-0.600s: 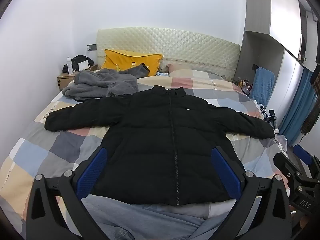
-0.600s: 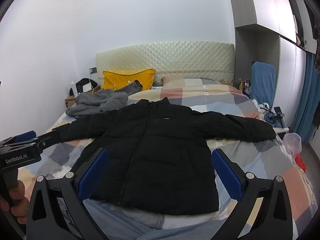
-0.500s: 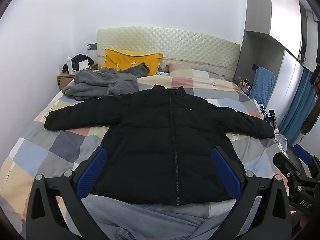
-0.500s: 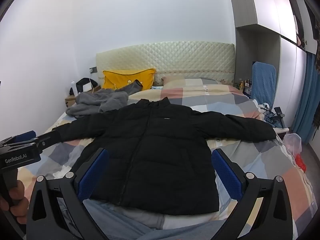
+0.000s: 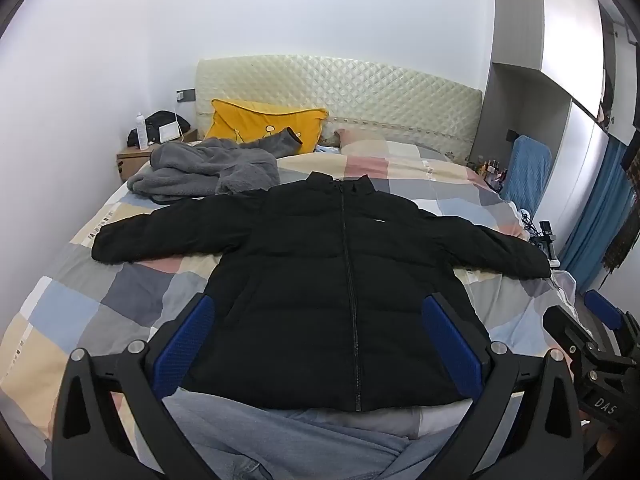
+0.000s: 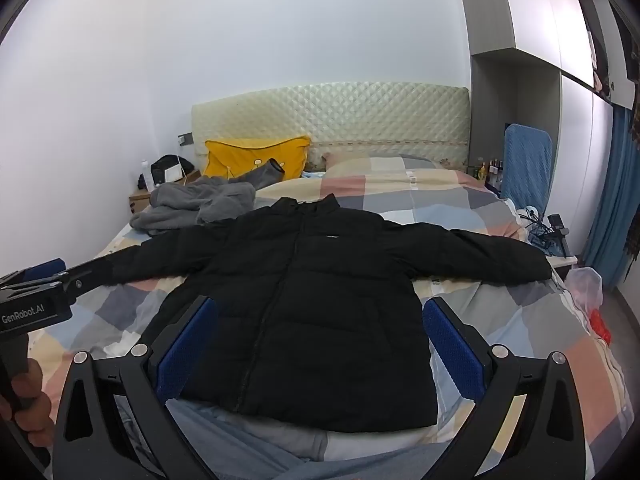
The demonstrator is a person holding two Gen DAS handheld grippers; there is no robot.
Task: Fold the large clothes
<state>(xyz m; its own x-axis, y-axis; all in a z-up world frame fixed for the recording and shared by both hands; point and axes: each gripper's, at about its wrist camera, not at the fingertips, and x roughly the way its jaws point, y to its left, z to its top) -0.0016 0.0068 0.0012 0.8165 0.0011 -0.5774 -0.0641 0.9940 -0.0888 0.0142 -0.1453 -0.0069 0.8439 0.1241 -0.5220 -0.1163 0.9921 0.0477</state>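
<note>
A black puffer jacket [image 5: 332, 272] lies flat, front up and zipped, on the checked bed cover [image 5: 120, 296], both sleeves spread out sideways. It also shows in the right wrist view [image 6: 320, 292]. My left gripper [image 5: 320, 344] is open and empty, held above the jacket's hem, not touching it. My right gripper [image 6: 320, 344] is open and empty, also above the hem. The right gripper shows at the right edge of the left wrist view [image 5: 592, 344]; the left gripper shows at the left edge of the right wrist view [image 6: 36, 292].
A grey fleece garment [image 5: 208, 172] is heaped at the bed's far left, by a yellow pillow [image 5: 264, 124]. A nightstand [image 5: 136, 156] stands left of the headboard. Light blue denim [image 5: 280, 440] lies under the jacket's hem. A blue chair [image 5: 524, 172] and curtain [image 5: 596, 216] are right.
</note>
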